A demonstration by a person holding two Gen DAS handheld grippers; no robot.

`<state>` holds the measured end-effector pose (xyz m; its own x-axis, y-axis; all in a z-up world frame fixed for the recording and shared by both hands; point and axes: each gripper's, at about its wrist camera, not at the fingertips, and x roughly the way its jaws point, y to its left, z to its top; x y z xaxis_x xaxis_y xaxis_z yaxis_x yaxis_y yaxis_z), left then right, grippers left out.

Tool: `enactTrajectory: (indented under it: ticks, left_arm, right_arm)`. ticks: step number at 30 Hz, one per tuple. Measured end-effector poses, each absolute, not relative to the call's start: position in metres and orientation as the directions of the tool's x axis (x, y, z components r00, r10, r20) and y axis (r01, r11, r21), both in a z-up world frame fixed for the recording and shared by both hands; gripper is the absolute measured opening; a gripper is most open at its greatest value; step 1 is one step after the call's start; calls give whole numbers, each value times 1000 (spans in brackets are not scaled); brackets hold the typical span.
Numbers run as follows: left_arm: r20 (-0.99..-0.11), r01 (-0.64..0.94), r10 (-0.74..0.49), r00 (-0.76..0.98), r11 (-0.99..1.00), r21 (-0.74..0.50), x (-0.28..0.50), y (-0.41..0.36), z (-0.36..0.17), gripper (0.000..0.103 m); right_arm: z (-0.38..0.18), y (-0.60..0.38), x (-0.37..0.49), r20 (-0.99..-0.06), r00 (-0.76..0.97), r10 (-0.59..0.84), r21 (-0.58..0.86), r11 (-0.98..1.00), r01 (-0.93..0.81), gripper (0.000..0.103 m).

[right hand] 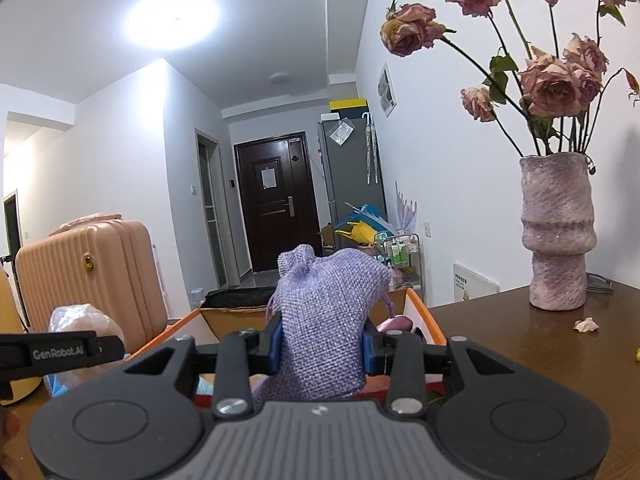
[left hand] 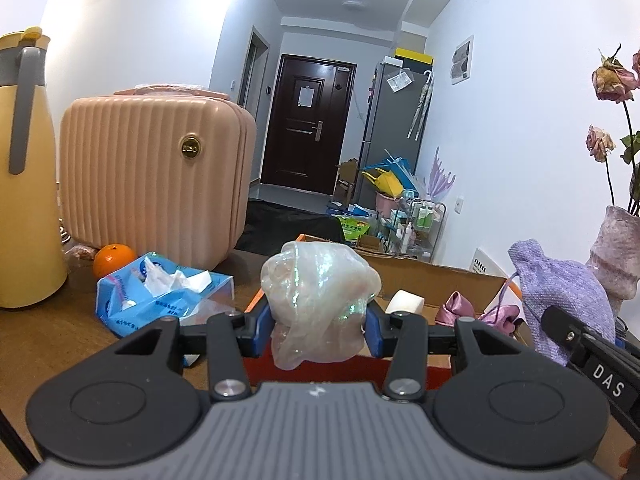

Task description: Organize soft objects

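Two forward-looking views from handheld grippers over a brown wooden worktop, facing a hallway.

At far left stands a yellow thermos jug, then a ribbed pink case with an orange and a blue tissue pack in front of it.

At centre, the left gripper has its fingers closed on an iridescent, crumpled translucent pouch, pinched near its lower half and lifted above the near edge of an open cardboard box. Inside the box lie a white roll and pink satin pieces.

To the right, the right gripper holds a lilac woven drawstring bag between narrowly set fingers, also raised at the box's near edge.

At far right, a rough pink vase of dried roses stands well clear.

The step in hand appears to be placing both soft items in the box. Done well, each should pass fully over the wall before release, landing beside the things already inside.
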<state>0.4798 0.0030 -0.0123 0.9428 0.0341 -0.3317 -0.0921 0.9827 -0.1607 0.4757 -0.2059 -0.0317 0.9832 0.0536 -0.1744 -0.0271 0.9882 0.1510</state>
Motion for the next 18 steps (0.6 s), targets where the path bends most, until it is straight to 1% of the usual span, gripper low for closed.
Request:
enactTrajectory:
  ticks: [18]
  left_arm:
    - [-322, -72, 22, 946, 987, -143, 522, -7, -13, 46]
  right_arm:
    - [-35, -196, 518, -183, 981, 68, 133, 990, -44, 35]
